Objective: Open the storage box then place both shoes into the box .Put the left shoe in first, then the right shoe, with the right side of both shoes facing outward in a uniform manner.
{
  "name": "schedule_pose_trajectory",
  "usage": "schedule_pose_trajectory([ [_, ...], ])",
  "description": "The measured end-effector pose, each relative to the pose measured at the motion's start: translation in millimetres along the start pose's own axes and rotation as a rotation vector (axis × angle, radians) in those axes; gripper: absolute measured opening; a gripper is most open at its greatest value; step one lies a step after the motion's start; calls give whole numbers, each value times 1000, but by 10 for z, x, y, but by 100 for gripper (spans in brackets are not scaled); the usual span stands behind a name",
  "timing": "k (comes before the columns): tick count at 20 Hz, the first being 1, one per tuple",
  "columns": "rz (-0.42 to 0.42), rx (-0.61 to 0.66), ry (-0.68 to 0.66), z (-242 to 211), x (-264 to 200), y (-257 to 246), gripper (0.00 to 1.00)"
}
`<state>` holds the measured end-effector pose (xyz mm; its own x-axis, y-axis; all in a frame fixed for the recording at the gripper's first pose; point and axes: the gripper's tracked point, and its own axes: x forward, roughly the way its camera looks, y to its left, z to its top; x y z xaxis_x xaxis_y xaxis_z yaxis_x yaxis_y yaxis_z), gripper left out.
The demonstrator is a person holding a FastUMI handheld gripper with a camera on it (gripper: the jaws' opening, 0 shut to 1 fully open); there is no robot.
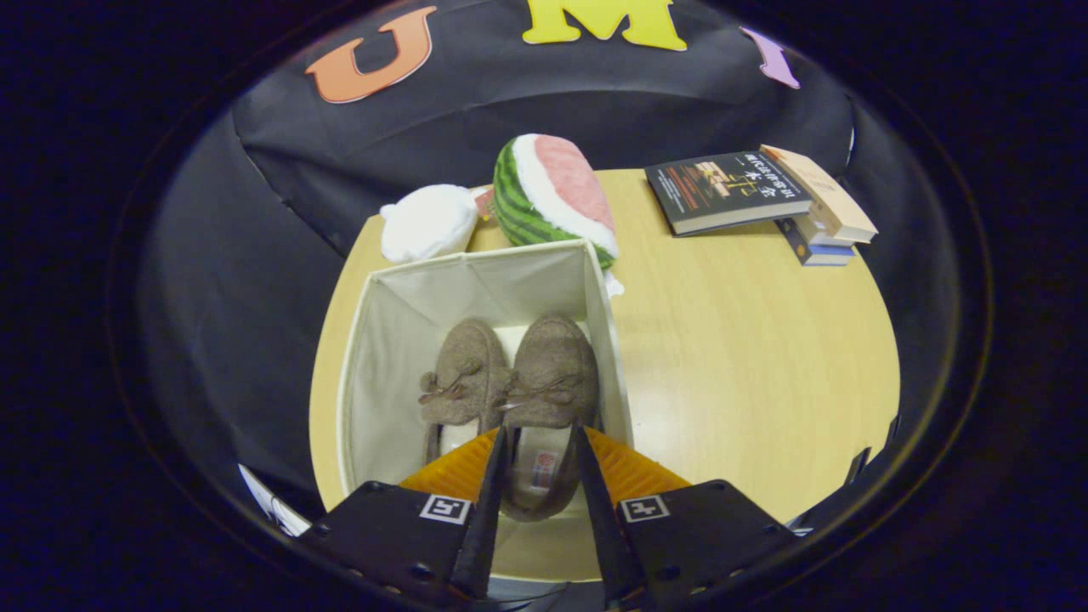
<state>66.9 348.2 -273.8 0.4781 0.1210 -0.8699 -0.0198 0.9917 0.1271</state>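
The cream fabric storage box (399, 323) stands open on the round wooden table (748, 357). Two brown slippers with small bows lie side by side inside it, toes pointing away from me. One slipper (463, 374) rests toward the middle of the box. The other slipper (552, 365) lies along the box's right wall. My gripper (544, 432) straddles the heel end of this second slipper. Both fingers (495, 476) press against its sides over the box's near edge.
Just behind the box sit a plush watermelon slice (552, 195) and a white plush toy (427, 223). A stack of books (756, 195) lies at the table's far right. Bare tabletop stretches to the right of the box.
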Motion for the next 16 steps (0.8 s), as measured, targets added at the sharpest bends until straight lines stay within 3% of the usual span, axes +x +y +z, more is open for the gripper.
schedule_pose_trajectory([
  [6,17,-101,-134,48,-633,-60,92],
  [12,-24,-188,-375,233,-1565,-322,97],
  [16,-70,-199,-617,499,-2249,-704,97],
])
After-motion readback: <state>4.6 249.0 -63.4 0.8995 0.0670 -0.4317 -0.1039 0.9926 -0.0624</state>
